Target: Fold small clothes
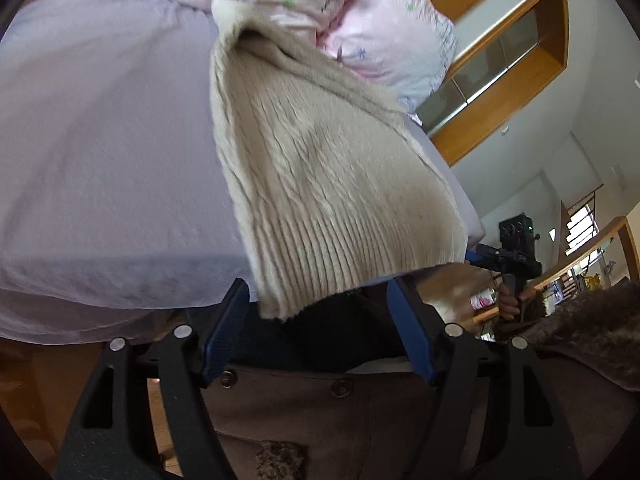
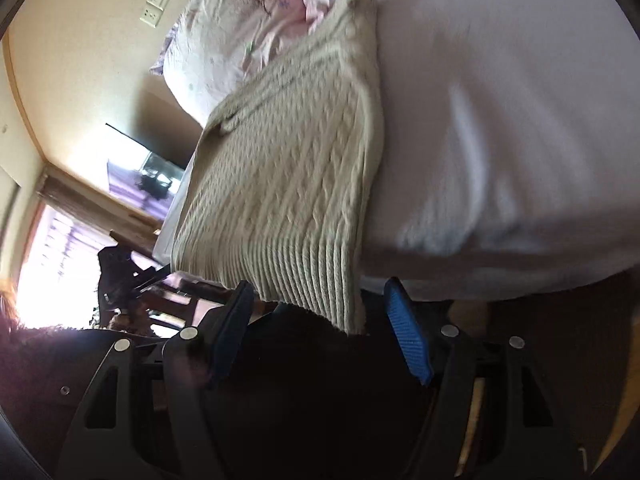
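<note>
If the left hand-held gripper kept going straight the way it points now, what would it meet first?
Most likely the ribbed hem of the beige knit sweater, hanging over the bed edge between the open left hand-held gripper fingers; depth is uncertain.

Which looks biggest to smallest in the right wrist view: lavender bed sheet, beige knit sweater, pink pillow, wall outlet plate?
1. Lavender bed sheet
2. Beige cable-knit sweater
3. Pink floral pillow, partly cut off by the frame
4. White wall outlet plate

The fisheye distorts apparent sizes.

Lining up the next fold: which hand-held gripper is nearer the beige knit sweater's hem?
Neither clearly. The left hand-held gripper and the right hand-held gripper each sit at one hem corner of the sweater, jaws open around it, not clamped.
</note>
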`<state>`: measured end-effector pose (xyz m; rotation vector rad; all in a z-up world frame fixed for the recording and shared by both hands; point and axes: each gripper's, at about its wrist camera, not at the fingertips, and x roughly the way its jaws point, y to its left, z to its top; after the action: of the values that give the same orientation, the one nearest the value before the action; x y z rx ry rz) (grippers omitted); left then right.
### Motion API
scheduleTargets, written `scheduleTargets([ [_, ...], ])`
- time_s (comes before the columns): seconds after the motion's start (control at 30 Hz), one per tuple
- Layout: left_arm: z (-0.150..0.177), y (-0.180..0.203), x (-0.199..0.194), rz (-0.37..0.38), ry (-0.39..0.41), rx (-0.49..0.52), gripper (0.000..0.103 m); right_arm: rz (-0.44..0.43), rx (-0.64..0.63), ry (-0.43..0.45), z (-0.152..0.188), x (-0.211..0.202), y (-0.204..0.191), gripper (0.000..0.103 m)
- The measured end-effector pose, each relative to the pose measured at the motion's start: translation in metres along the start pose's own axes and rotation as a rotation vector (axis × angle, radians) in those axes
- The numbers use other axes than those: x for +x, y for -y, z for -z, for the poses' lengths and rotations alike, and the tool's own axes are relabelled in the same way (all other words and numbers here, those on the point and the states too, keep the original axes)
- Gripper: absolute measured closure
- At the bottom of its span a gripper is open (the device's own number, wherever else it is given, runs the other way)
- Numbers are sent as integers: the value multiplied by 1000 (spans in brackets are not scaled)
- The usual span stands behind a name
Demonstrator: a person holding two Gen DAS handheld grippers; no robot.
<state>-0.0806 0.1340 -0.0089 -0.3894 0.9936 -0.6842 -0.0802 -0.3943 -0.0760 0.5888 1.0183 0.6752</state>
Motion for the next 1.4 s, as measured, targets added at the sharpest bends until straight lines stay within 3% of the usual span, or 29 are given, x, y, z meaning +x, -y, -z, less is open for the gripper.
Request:
scheduleTargets([
  [0.03, -1, 0, 6, 21, 5, -9, 32, -32, 2, -12, -1, 9, 1, 34],
  [0.1, -7, -3, 14, 66, 35, -43, 34, -108, 0, -13, -2, 19, 2, 50],
  [0.13, -8, -7, 17, 95, 34, -77, 34, -159, -5, -9, -3, 24, 1, 78],
  [0.17, -8, -10, 18, 110, 33, -99, 40, -179, -14, -3, -3, 25, -1, 90],
  [0.2, -7, -12, 19, 113, 30, -114, 54, -188, -34, 9, -3, 24, -4, 90],
  [0.23, -6, -13, 19, 123, 26, -127, 97, -204, -61, 31, -3, 19, -10, 91],
  [0.3, -8, -18, 9, 177, 56, -187, 98, -227, -97, 79, -8, 6, -21, 92],
  [0.4, -30, -6, -6, 201, 124, -168, 98, -227, -191, 179, -35, -16, -49, 92],
  [0.53, -83, 18, -10, 127, 178, -44, 98, -193, -291, 317, -95, -29, -78, 92],
  [0.7, -188, 9, 1, 26, 327, -38, 99, -122, -287, 483, -193, -19, -93, 92],
  [0.8, -245, -9, 17, -40, 394, -87, 99, 9, -232, 548, -264, 15, -89, 92],
  [0.87, -288, -31, 42, -126, 407, -136, 99, 103, -178, 563, -301, 41, -79, 93],
  [0.97, -324, -66, 83, -253, 357, -225, 99, 233, 42, 511, -342, 89, -42, 92],
  [1.03, -337, -81, 107, -310, 310, -262, 99, 293, 154, 474, -349, 111, -26, 92],
  [1.1, -343, -81, 117, -297, 286, -290, 96, 316, 166, 479, -345, 117, -26, 81],
  [1.13, -344, -75, 113, -258, 300, -281, 87, 319, 146, 512, -338, 111, -31, 57],
  [1.17, -345, -72, 109, -227, 310, -268, 66, 317, 140, 545, -332, 103, -34, 42],
  [1.2, -345, -67, 102, -185, 323, -247, 55, 282, 133, 609, -320, 89, -40, 22],
  [1.23, -341, -60, 91, -160, 342, -227, 39, 234, 126, 645, -311, 80, -42, 20],
  [1.27, -336, -53, 80, -142, 356, -201, 32, 184, 120, 665, -301, 71, -42, 20],
  [1.33, -324, -45, 62, -153, 337, -156, 26, 147, 101, 713, -284, 58, -41, 20],
  [1.4, -312, -47, 54, -192, 293, -154, 24, 209, 77, 754, -271, 51, -37, 20],
])
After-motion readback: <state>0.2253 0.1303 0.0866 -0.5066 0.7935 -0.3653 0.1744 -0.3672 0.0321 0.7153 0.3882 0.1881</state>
